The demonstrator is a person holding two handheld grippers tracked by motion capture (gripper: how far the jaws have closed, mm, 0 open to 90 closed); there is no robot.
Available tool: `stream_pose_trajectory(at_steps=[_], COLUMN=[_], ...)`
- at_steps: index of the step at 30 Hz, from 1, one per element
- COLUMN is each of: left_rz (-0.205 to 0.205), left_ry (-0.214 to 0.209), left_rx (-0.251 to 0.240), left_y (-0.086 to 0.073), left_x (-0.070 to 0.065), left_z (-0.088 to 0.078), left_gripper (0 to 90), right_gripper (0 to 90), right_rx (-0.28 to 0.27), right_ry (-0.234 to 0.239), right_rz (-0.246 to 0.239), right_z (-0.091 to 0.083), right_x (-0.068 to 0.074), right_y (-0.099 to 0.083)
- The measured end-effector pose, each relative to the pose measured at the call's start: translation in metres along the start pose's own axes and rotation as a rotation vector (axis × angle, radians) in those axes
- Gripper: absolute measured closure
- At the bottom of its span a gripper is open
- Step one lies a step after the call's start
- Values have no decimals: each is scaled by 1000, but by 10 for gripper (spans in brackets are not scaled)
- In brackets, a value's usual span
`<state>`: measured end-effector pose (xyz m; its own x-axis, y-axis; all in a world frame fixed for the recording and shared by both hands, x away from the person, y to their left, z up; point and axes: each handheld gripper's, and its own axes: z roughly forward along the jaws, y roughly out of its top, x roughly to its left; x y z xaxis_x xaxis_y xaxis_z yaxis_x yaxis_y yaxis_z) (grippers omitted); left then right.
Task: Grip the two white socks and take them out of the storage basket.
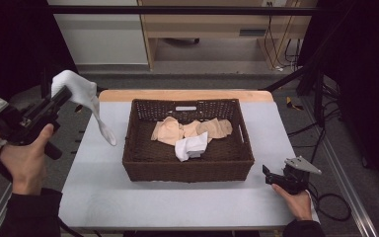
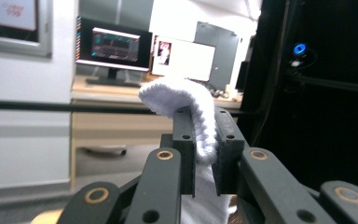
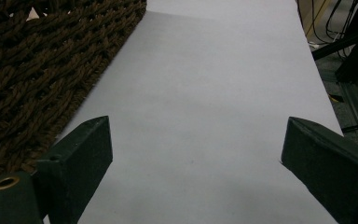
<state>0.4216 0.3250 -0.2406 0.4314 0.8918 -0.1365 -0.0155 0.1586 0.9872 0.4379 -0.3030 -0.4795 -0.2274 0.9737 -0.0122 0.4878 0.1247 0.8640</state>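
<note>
Your left gripper (image 1: 68,92) pinches the white sock (image 1: 81,94) high, left of the basket (image 1: 187,170); keep that clamp firm and lower its dangling end gently. Your right gripper (image 1: 271,175) rests wide open, empty.

Left hand (image 1: 23,157): raised at the table's left edge, wrist cocked, left gripper (image 1: 69,94) angled up and away, jaws nearly closed. Right hand (image 1: 296,201): low at the near right corner, right gripper (image 3: 196,154) level, jaws wide apart
</note>
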Motion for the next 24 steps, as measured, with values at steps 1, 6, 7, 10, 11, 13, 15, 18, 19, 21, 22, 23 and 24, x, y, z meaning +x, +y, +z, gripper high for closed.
stream_pose_trajectory(at_steps=[1,6,7,10,11,13,15,18,19,21,22,23,24], left_rz=[-4,-22,-26,-53,-58,-76,-97,-113,-111,-93,-93,-76,-68], left_ry=[9,59,70,76,80,81,81,83,86,96,95,98,105], left_rx=[11,112,134,207,229,294,340,413,452,508,524,566,585], left_y=[-5,-46,-55,-88,-96,-121,-140,-164,-174,-186,-190,-196,-200], left_x=[5,28,32,42,44,49,52,55,56,55,54,53,52], left_z=[-2,-6,-5,-5,-4,-3,-2,0,2,4,5,7,8], left_gripper=[812,812,812,812,811,811,811,810,809,807,806,803,797], right_gripper=[89,89,89,89,89,89,89,89,89,89,89,89,89], right_rx=[0,-1,0,0,0,1,2,4,5,3,3,2,1], right_ry=[0,1,0,3,2,1,2,0,0,3,3,3,4], right_rz=[2,-3,-3,-1,-2,-3,-4,-5,-6,-4,-5,-3,-3], right_z=[0,0,0,-1,-1,0,0,0,0,0,0,-1,-1], right_x=[0,0,0,0,0,0,0,0,0,0,0,0,0], right_y=[0,0,0,0,0,0,0,0,0,0,0,0,0])
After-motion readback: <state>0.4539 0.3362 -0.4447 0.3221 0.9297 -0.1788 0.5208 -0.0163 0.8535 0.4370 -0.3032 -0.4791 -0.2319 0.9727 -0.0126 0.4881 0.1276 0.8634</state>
